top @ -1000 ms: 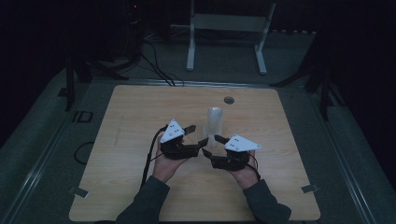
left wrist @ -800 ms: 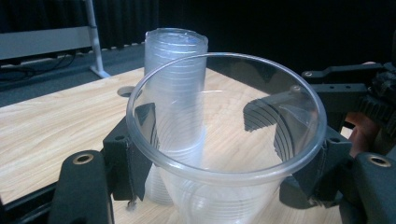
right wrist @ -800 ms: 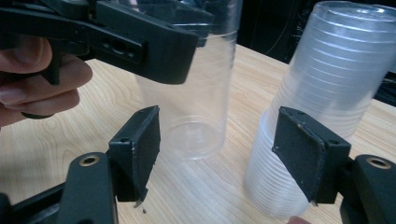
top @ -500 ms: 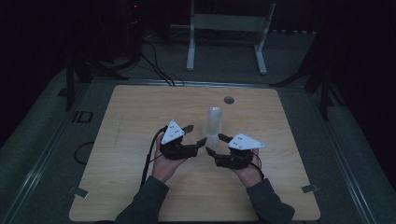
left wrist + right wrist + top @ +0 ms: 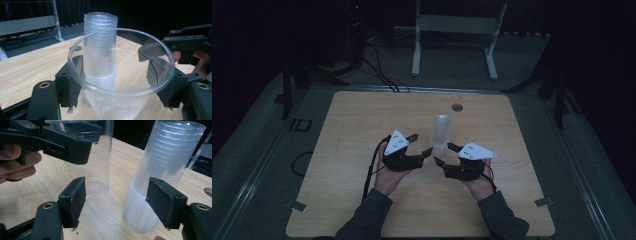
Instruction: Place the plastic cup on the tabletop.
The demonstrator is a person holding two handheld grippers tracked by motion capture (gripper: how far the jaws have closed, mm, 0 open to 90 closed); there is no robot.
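Left tongs (image 5: 120, 82) grip a clear cup (image 5: 120, 75), shown close up.

The single clear plastic cup (image 5: 120, 82) in my left hand-held gripper (image 5: 117, 85) is thin, see-through plastic with a glossy, smooth rolled rim. The tall stack of clear plastic cups (image 5: 160, 177) looks cloudier (many ribbed walls layered together), still shiny. My right hand-held gripper (image 5: 117, 202) has matt black plastic jaws with slightly rough pad faces and small brass-coloured metal eyelets. The pale wood-grain bench (image 5: 362, 125) looks smooth and matt. The grey three-cornered plates on top look flat and dull.
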